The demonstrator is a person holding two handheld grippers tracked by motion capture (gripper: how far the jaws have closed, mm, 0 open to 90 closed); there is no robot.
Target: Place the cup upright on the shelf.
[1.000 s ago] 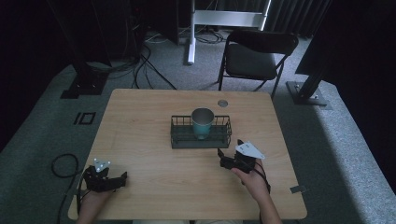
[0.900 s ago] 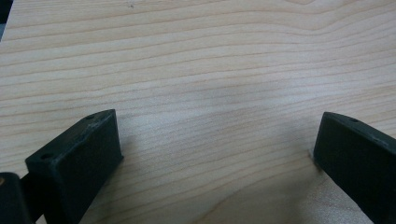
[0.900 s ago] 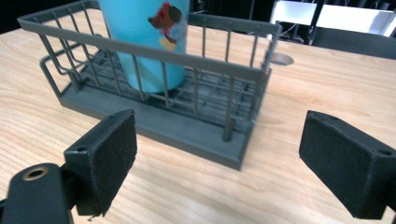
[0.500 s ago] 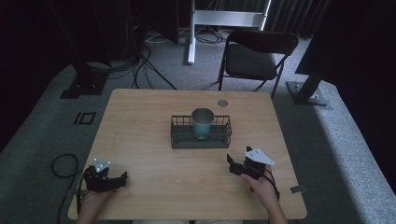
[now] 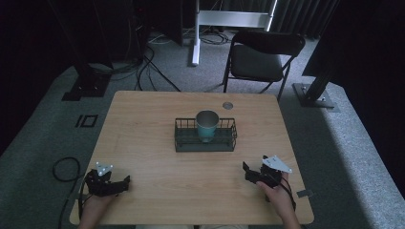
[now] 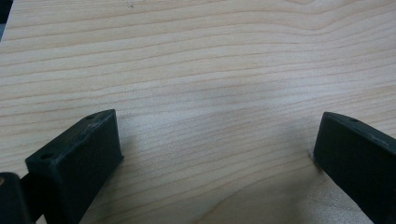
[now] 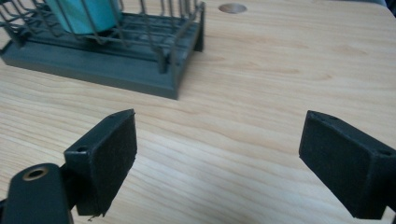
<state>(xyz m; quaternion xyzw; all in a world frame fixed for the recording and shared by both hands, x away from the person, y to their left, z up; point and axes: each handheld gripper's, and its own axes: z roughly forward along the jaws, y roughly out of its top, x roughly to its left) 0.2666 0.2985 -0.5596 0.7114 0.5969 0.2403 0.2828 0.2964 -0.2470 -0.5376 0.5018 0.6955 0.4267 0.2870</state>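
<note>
R gripper back from rack w/ cup, nothing between

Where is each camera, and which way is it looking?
High view: above the table, looking forward and down; both forearms, left claw and right claw show.
Left gripper view: rides the left claw, facing bare wood between open jaws.
Right gripper view: rides the right claw, facing the wire rack and teal cup.
Shared: the high view shows the same wire rack and teal cup.
</note>
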